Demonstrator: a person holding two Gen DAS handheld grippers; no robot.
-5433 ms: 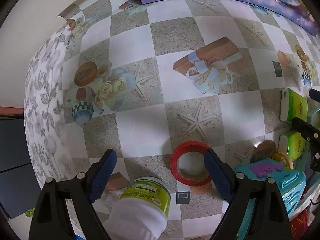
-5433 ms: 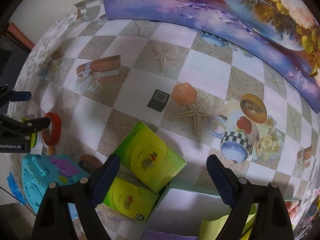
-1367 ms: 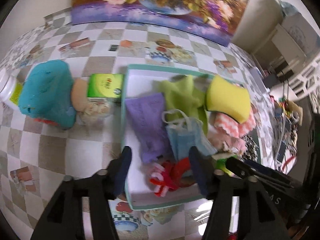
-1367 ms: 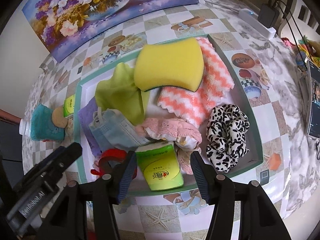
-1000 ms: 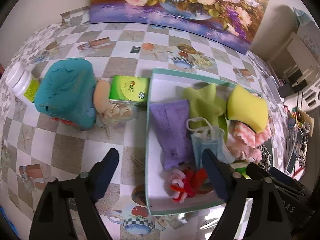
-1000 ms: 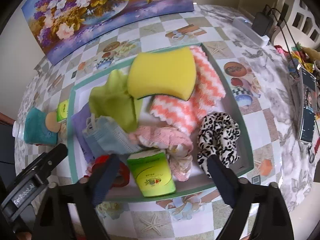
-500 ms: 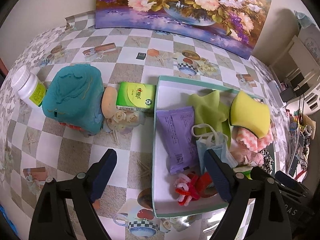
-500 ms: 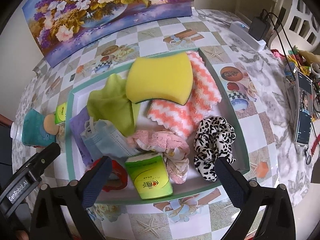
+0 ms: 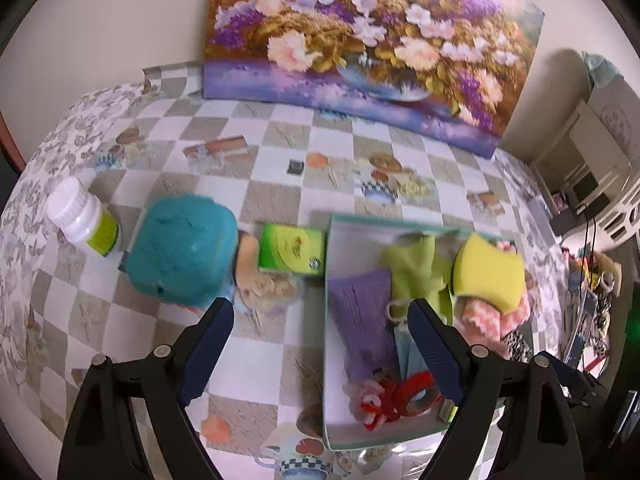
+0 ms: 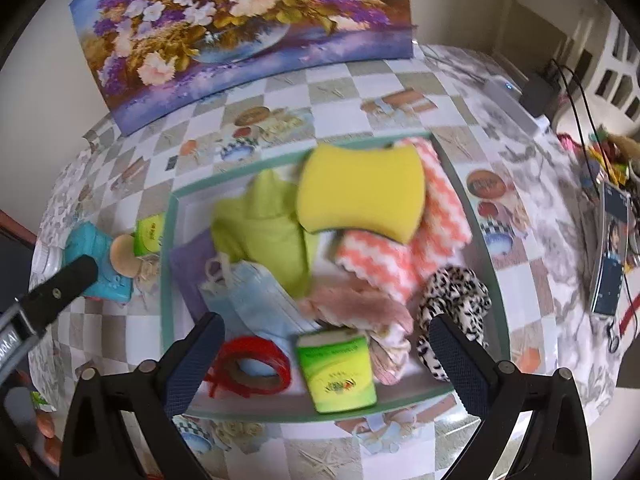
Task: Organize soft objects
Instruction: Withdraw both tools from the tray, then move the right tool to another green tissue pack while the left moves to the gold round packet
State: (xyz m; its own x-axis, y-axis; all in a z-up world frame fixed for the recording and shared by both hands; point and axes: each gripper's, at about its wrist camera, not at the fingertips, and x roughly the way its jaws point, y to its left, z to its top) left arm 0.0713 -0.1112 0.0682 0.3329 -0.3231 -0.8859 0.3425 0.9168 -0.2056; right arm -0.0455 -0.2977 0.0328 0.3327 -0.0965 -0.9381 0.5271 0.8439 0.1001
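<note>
A teal-rimmed tray (image 10: 167,240) holds soft things: a yellow sponge (image 10: 360,192), a green cloth (image 10: 264,232), a pink zigzag towel (image 10: 404,256), a blue face mask (image 10: 256,304), a leopard scrunchie (image 10: 452,300), a purple packet (image 9: 360,328), a red tape roll (image 10: 248,368) and a green tissue pack (image 10: 336,372). My right gripper (image 10: 328,360) is open and empty, high above the tray's near edge. My left gripper (image 9: 320,348) is open and empty above the tray's left rim (image 9: 326,320). A second green tissue pack (image 9: 290,252) lies outside the tray.
A teal toy (image 9: 184,252) and a white bottle with a green label (image 9: 82,216) stand left of the tray. A flower painting (image 9: 360,48) leans at the back wall. A phone (image 10: 610,248) and cables lie at the table's right edge.
Both grippers have risen and pulled back from the tray, so more of the table and painting shows. Both stay open and empty. The right gripper let go of the green tissue pack earlier.
</note>
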